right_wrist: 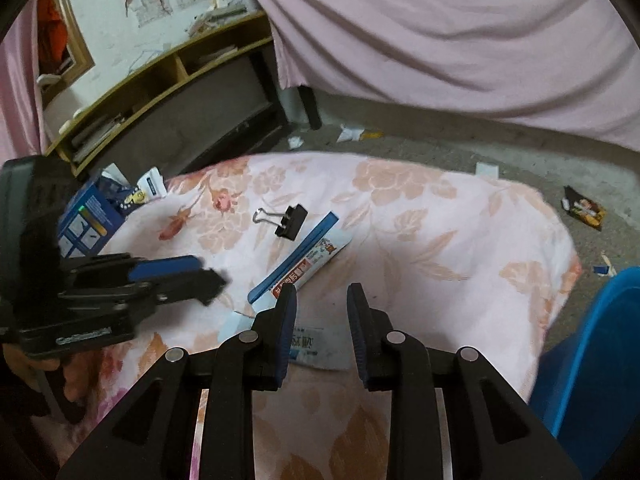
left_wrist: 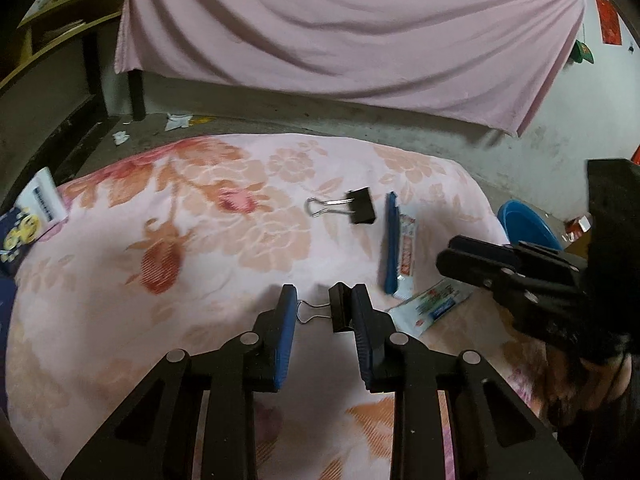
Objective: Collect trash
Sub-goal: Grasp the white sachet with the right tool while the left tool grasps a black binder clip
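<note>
Pink floral blanket (left_wrist: 200,264) covers the work surface; whether a bed or a low tabletop lies beneath cannot be told. Grey concrete floor beyond it, littered with paper scraps and a snack wrapper (right_wrist: 584,208). Pink draped sheet (left_wrist: 340,32) behind.

Blue plastic basin (right_wrist: 596,344): on the floor just beside the blanket's right edge; judged the likely receptacle.

Right tool (right_wrist: 322,300): jaws spread, nothing between them, hovering over a flat white-and-blue sachet wrapper (right_wrist: 316,346) that lies under its tips.

Left tool (left_wrist: 324,300): jaws partly spread around a black binder clip (left_wrist: 340,312); the clip's body sits against the right pad, the wire handle reaches the left pad; firm pinch not confirmed.

Toothpaste tube (right_wrist: 308,264), blue-edged: flat on the blanket, between the two tools.

Second black binder clip (right_wrist: 286,220): farther back, just beside the tube's far end, untouched.

Step in hand, as judged: early collection; all items are on the blanket, none in the basin. Next move calls for closing the left tool squarely on the clip body, not the springy wire, and for the right tool to drop lower, since the thin wrapper offers little edge to catch.
</note>
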A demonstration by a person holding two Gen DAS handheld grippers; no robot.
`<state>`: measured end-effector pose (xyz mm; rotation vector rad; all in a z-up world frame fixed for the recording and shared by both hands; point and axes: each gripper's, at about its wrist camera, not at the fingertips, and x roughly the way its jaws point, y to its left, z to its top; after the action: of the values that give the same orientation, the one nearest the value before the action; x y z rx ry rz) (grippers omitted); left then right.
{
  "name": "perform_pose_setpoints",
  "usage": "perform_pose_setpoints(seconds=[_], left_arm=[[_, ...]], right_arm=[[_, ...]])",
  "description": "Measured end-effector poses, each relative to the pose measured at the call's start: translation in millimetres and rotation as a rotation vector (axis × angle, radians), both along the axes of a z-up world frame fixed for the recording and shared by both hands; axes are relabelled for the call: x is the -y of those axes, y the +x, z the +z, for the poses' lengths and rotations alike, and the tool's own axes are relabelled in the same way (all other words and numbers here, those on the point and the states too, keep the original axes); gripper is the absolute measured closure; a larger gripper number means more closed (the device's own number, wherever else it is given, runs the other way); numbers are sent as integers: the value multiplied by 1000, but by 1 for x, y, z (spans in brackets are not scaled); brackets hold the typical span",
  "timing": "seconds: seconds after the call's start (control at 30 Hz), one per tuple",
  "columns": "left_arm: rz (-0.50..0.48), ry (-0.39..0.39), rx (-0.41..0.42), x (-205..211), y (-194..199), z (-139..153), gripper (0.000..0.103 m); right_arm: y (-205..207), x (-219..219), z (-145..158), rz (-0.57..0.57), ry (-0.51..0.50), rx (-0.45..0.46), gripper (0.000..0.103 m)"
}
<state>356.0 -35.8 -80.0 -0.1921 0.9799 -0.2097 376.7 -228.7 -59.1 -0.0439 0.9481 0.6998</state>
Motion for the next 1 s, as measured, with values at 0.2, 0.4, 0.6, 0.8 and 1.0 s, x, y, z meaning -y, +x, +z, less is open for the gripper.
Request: perform_pose_setpoints(seconds=[0.2, 0.4, 0.6, 0.8, 1.0], left_arm=[[42, -5, 3, -16, -18, 8, 80], [73, -7, 0, -27, -33, 16, 80], [90, -7, 3, -28, -46, 20, 80], [99, -14, 13, -27, -53, 22, 80], [112, -35, 35, -28, -60, 26, 80]], right_arm=[[2, 5, -10, 89, 94, -132, 78], [-28, 4, -3, 193, 38, -100, 78], [-39, -20, -3, 201, -83, -2, 77], [-39, -26, -5, 214, -105, 5, 83], [-61, -26, 4, 201, -109, 84, 84]])
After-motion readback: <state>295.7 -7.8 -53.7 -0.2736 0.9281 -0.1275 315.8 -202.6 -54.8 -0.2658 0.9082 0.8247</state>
